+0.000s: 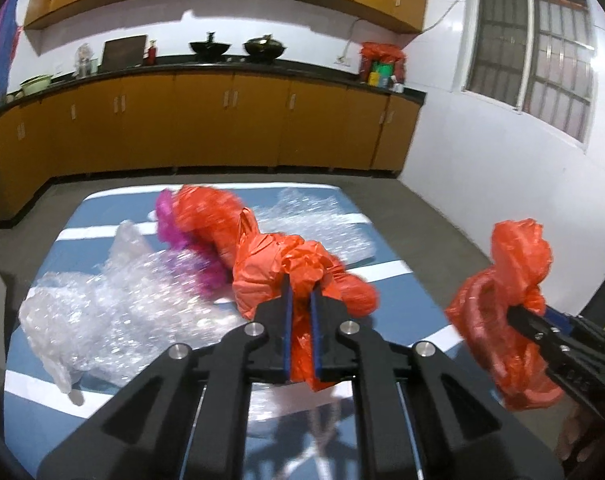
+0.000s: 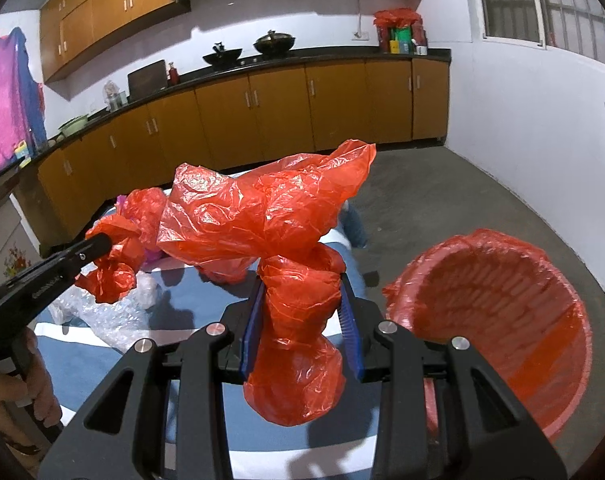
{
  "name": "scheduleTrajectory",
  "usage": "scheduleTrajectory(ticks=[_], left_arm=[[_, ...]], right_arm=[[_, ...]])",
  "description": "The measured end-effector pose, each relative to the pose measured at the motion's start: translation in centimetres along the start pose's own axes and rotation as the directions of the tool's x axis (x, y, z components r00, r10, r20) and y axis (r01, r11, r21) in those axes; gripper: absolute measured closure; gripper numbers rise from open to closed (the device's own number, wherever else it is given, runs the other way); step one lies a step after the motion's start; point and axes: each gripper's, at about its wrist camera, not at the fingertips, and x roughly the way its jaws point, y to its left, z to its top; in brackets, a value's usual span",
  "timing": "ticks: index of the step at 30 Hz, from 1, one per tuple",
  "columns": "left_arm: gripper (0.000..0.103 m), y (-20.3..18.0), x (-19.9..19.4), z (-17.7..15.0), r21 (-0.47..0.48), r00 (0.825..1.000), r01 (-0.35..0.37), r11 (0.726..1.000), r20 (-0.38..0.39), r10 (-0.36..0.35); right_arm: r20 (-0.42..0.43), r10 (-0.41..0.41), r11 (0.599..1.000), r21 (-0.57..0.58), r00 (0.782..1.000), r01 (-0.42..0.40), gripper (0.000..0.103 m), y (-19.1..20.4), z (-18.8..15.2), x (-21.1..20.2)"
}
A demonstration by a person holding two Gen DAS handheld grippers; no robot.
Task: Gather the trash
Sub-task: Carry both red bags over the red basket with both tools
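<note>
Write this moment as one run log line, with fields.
left gripper: shut on red bag | right gripper: shut on second red bag | bin: open

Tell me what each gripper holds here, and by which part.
Left gripper pinches a crumpled red bag at its bunched near end. Right gripper clamps another red bag around its twisted middle.

Crumpled orange plastic bag (image 1: 286, 264), clamped in left gripper (image 1: 300, 286), raised over blue-striped bench (image 1: 402, 300). Second orange bag (image 2: 270, 216), bunched, clamped in right gripper (image 2: 300, 292). Clear bubble wrap (image 1: 114, 312) and pink plastic (image 1: 170, 220) lie on bench. Red-lined bin (image 2: 502, 320) stands on floor, open.
</note>
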Motion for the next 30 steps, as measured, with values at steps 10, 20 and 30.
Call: scheduleTrajectory(ticks=[10, 20, 30], left_arm=[[0.095, -6.6, -1.1, 1.0, 0.059, 0.988, 0.151, 0.987, 0.018, -0.152], [0.095, -13.9, -0.5, 0.9, 0.126, 0.958, 0.283, 0.951, -0.003, -0.285], [0.095, -20.0, 1.1, 0.0, 0.175, 0.924, 0.383, 0.907, -0.053, -0.38]], right_arm=[[0.03, -0.09, 0.994, 0.067, 0.995, 0.088, 0.067, -4.8, 0.1, -2.7], [0.048, -0.199, 0.97, 0.15, 0.979, 0.19, 0.067, -10.3, -0.2, -5.6], [0.036, -0.269, 0.94, 0.227, 0.962, 0.255, 0.067, -15.1, -1.1, -7.0]])
